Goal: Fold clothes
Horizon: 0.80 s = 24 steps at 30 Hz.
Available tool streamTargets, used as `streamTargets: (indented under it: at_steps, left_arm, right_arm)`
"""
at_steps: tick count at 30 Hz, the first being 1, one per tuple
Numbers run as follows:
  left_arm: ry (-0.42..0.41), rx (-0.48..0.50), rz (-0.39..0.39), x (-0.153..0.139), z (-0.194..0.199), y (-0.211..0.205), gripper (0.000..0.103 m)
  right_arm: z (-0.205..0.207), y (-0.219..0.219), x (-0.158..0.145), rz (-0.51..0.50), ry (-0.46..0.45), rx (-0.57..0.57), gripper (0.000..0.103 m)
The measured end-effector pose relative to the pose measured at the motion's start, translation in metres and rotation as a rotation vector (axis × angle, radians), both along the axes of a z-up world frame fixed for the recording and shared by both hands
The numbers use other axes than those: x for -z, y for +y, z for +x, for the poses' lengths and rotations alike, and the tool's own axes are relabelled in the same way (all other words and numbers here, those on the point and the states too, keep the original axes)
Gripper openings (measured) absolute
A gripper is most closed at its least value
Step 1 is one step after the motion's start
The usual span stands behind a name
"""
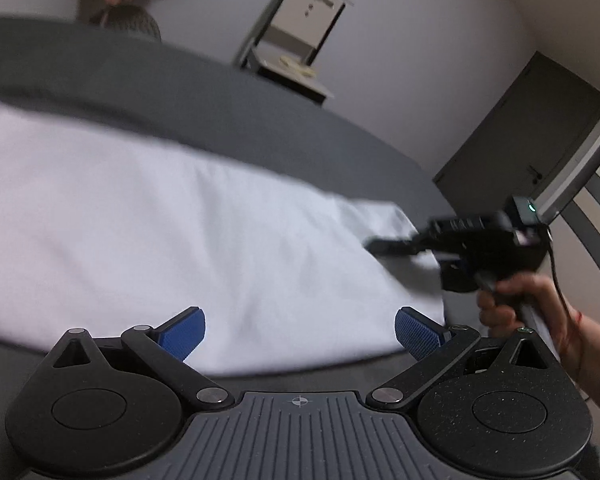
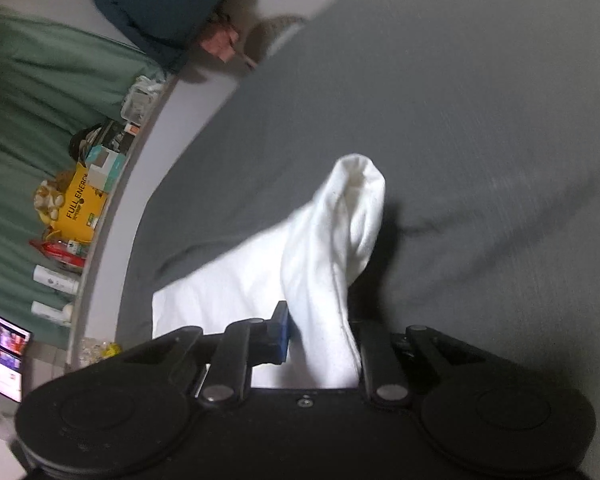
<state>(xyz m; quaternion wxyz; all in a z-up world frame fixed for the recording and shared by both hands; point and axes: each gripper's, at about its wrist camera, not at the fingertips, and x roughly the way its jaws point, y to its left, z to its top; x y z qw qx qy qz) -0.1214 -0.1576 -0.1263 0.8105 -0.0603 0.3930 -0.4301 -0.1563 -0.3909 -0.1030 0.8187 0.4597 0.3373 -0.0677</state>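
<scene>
Mid-fold: white garment (image 1: pixel 188 232) flat on grey bed (image 1: pixel 220 104), right gripper (image 2: pixel 320 344) clenched on 1 lifted corner. Left gripper (image 1: pixel 300 332) released, hovering over near edge. Next, probably carry corner across, then pin.

Left claw (image 1: pixel 300 336) spread wide, white garment (image 1: pixel 160 240) on grey bed (image 1: pixel 220 112)

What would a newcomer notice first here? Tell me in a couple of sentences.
First comes the white garment, spread across the grey bed cover and filling the middle of the left wrist view. Next, the right tongs are shut on a bunched corner of it, which stands up in a peak in front of that camera. The left tongs hang open over the cloth's near edge, gripping nothing.
</scene>
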Motion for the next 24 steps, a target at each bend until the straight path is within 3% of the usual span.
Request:
streamTargets:
  at_steps: [5,10,12,16,24]
  left_arm:
    - [-0.082,-0.049,0.087,-0.049,0.053,0.049,0.102]
    - [-0.134,-0.137,0.060,-0.078,0.112,0.115,0.102]
    - [-0.129,-0.252,0.014,-0.072,0.124,0.145,0.102]
    - [-0.029,-0.393,-0.075,-0.046,0.144,0.185,0.102]
    - [0.099,-0.405,-0.190,-0.015,0.164,0.208,0.102]
  right_arm:
    - [0.020,0.052,-0.063,-0.161,0.053,0.018,0.014]
    - [0.065,0.119,-0.112,-0.278,0.048,0.009,0.011]
    - [0.091,0.147,-0.118,-0.305,0.060,-0.010,0.009]
    - [0.148,0.196,-0.106,-0.322,0.108,-0.042,0.008]
    - [0.241,0.279,-0.048,-0.289,0.217,-0.090,0.008]
